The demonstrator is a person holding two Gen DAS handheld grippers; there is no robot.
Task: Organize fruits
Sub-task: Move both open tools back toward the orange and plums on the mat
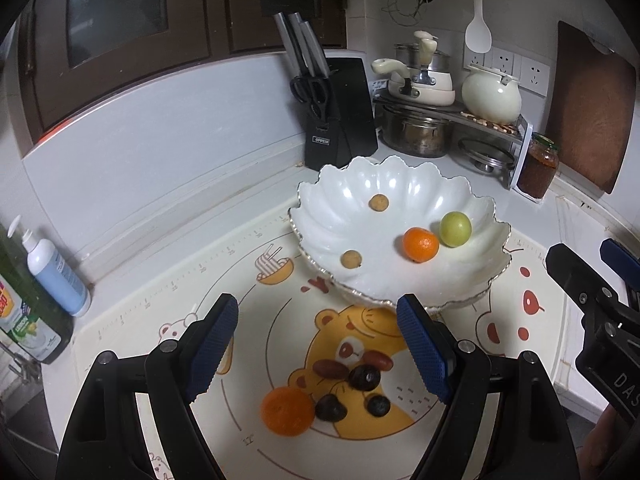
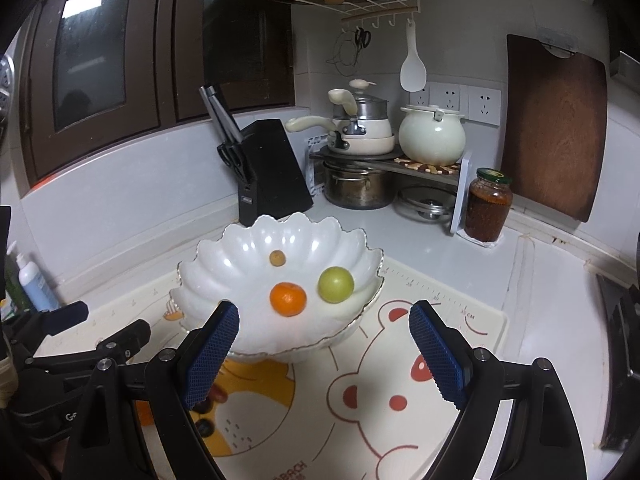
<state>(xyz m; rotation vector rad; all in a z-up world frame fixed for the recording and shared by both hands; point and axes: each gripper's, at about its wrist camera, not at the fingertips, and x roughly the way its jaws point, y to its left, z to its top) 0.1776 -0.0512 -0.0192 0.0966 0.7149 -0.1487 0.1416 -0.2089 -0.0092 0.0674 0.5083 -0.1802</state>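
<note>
showing a kitchen counter corner with a cartoon-bear silicone mat spread on it. standing on the far half of the mat: a white scalloped fruit bowl, holding an orange mandarin, a green round fruit just beside it, and two small tan longans, one toward the back wall of the bowl, one nearer the front left. lying loose on the mat in front of the bowl, seen from the left wrist: a second mandarin, two reddish-brown dates, and three dark round fruits, clustered close together over the yellow bear print.

left gripper wide apart and empty, hovering above the loose cluster, blue pads framing the fruit below without touching it. right gripper likewise spread wide with nothing between its jaws, aimed at the near rim of the bowl; its black body also visible at the right edge of the left view.

behind the bowl: a black knife block, a two-tier rack with cream pans and a steel pot, a cream lidded pot, a jar of red sauce, a brown cutting board leaning on the wall. at far left, a white-and-blue pump bottle and a green dish-soap bottle.
</note>
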